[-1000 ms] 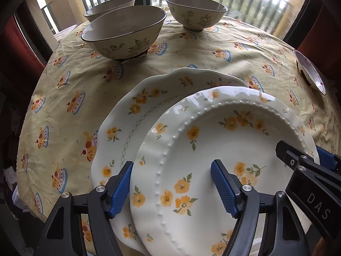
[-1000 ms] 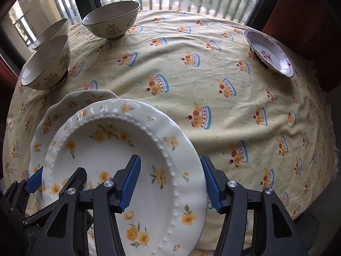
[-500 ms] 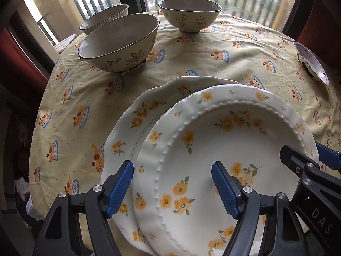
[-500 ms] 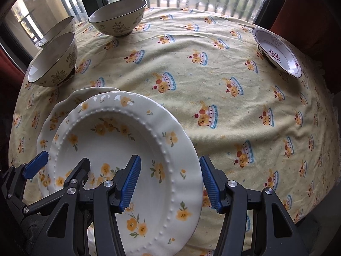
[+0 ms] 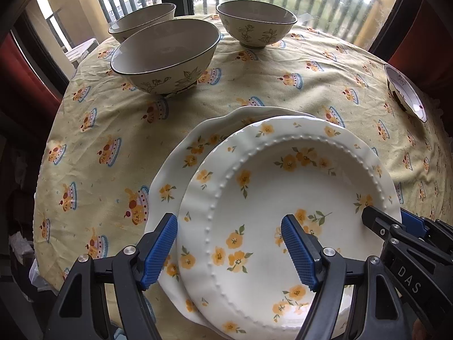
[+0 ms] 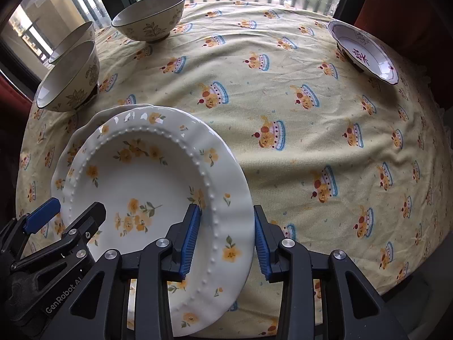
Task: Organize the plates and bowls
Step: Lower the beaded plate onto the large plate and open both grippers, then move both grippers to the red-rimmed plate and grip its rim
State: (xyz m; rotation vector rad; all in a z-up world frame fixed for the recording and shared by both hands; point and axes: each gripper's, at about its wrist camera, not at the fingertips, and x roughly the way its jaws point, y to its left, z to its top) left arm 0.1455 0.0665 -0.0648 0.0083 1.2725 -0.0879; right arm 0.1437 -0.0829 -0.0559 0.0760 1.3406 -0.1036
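A white beaded plate with yellow flowers [image 5: 283, 192] [image 6: 147, 181] lies on a larger scalloped flowered plate [image 5: 181, 170] [image 6: 85, 130] at the near table edge. My left gripper [image 5: 229, 246] is open, its jaws straddling the top plate's left rim; it also shows in the right wrist view [image 6: 73, 212]. My right gripper [image 6: 226, 235] has narrowed around the top plate's right rim, the left pad touching the plate; it also shows in the left wrist view [image 5: 396, 223]. Three leaf-patterned bowls [image 5: 167, 59] [image 5: 141, 22] [image 5: 256, 22] stand at the far left.
A small white dish with purple pattern [image 6: 365, 52] [image 5: 407, 96] sits at the far right edge. The round table carries a yellow cloth with cake prints [image 6: 283, 99]. A window with railings lies beyond the table, with red chairs at the sides.
My right gripper's jaws have closed in around the top plate's right rim. Both cameras have drawn back and up a little. The top plate has shifted further over the lower one.
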